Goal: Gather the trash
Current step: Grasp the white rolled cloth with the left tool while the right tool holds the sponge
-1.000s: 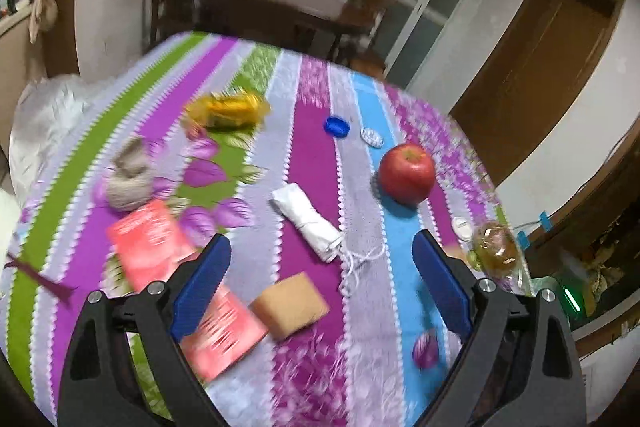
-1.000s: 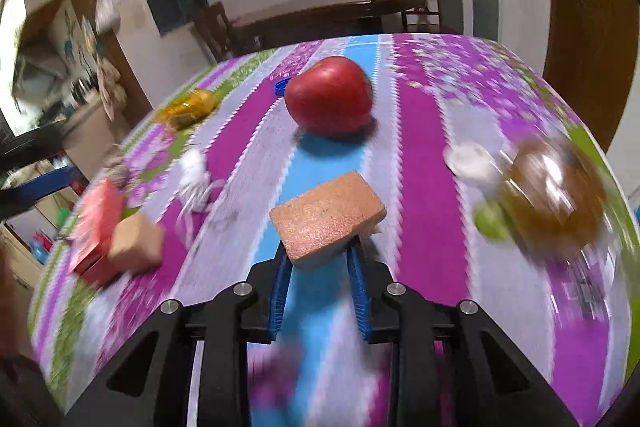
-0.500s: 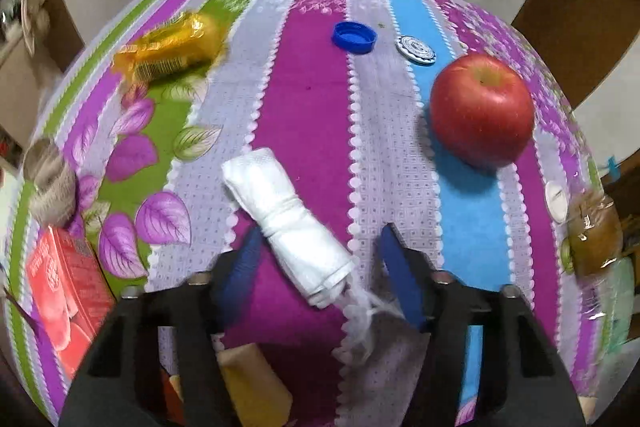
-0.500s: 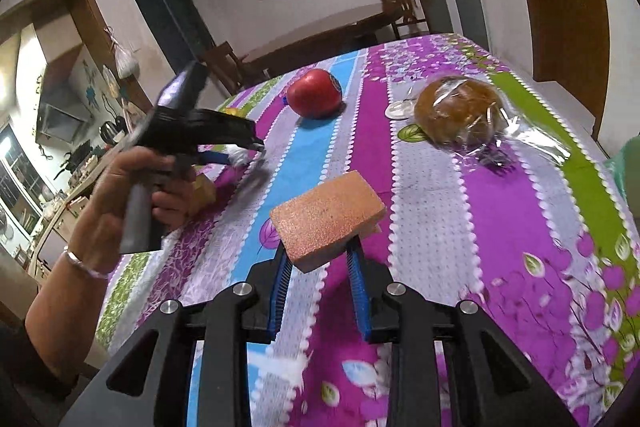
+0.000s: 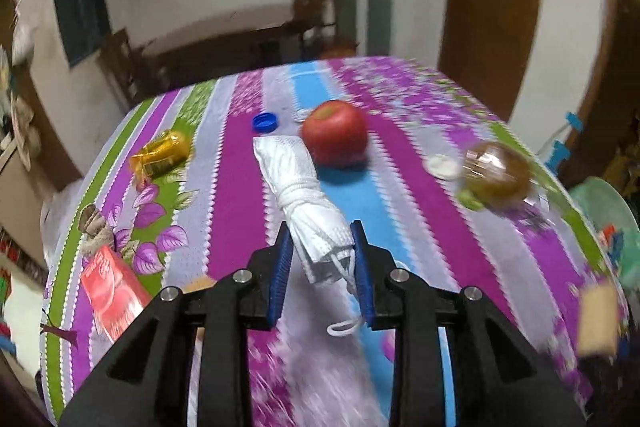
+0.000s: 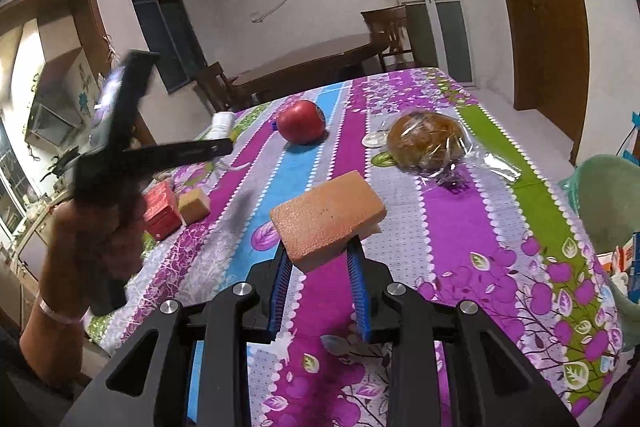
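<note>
A: Left tongs (image 5: pixel 320 267)?
B: Closing on the rolled white mask (image 5: pixel 304 199), blue pads (image 5: pixel 280 267) against both sides of its near end, loop string dangling below. Mask lifted off the desk (image 5: pixel 420 195), far end pointing toward the apple (image 5: pixel 334 138).

A: Right tongs (image 6: pixel 318 279)?
B: Clamped tight on an orange sponge (image 6: pixel 328 215), held above the desk, tilted a bit, flat face up.

A: Anything else on the desk?
B: Blue bottle cap (image 5: pixel 265 123) just left of the apple. Yellow wrapper (image 5: pixel 162 155) on the green stripe, far left. Wrapped bun (image 5: pixel 498 171) in clear plastic on the right side, small white lid (image 5: pixel 442 165) just beside it. Red carton (image 5: pixel 114 287) near the left edge, crumpled brownish wad (image 5: pixel 94 231) beyond it. Second sponge (image 6: pixel 194 205) touching the red carton, seen from the right camera.

A: Left hand visible?
B: Yes, from the right camera: hand (image 6: pixel 96 239) wrapped around the black handle, blurred, bracelet on the wrist, white mask end sticking out past the tongs tip.

A: Bin?
B: Green tub (image 6: pixel 608 203) at the right edge of the desk, past the cloth. Contents hard to make out.

A: Picture quality?
B: Left view smeared, esp. right side and bottom. Right view sharp apart from the blurred hand.
</note>
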The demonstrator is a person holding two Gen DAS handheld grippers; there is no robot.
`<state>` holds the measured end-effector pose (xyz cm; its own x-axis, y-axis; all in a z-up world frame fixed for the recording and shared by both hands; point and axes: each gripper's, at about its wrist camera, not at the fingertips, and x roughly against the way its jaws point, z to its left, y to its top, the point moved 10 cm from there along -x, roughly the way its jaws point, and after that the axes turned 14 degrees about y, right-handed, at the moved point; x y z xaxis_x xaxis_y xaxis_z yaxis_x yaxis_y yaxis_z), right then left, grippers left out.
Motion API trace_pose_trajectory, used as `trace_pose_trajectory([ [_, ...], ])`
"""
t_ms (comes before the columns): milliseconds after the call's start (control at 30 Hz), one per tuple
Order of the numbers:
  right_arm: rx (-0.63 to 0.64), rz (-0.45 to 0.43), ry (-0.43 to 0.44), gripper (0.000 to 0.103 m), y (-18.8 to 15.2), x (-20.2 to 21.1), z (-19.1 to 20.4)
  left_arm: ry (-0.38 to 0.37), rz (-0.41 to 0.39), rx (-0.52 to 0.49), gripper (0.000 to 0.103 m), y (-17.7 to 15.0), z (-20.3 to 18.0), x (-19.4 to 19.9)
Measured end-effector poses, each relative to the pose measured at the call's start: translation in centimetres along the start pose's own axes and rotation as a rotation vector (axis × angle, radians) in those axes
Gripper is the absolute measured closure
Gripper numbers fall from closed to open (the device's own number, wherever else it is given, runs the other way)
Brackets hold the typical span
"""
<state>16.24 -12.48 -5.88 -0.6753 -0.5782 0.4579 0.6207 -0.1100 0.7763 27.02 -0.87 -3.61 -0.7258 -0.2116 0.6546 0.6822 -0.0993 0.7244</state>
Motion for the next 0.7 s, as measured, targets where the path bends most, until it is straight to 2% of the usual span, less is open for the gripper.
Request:
trace_pose_trajectory([
  [167, 0.004, -0.002, -0.035, 0.074, -0.3, 0.4, -0.2, -0.026, -0.024, -0.011, 0.075, -2.4, -1.2, 2.2],
  [467, 0.017, 0.009, -0.056, 0.074, -1.2, 0.3, 0.3, 0.024, -0.035, -0.007, 0.075, -6.2, -0.8, 3.3],
  [700, 0.034, 0.007, -0.062, 0.074, -1.8, 0.9, 0.8, 0.052, -0.044, -0.015, 0.075, -7.3, -1.0, 4.0],
])
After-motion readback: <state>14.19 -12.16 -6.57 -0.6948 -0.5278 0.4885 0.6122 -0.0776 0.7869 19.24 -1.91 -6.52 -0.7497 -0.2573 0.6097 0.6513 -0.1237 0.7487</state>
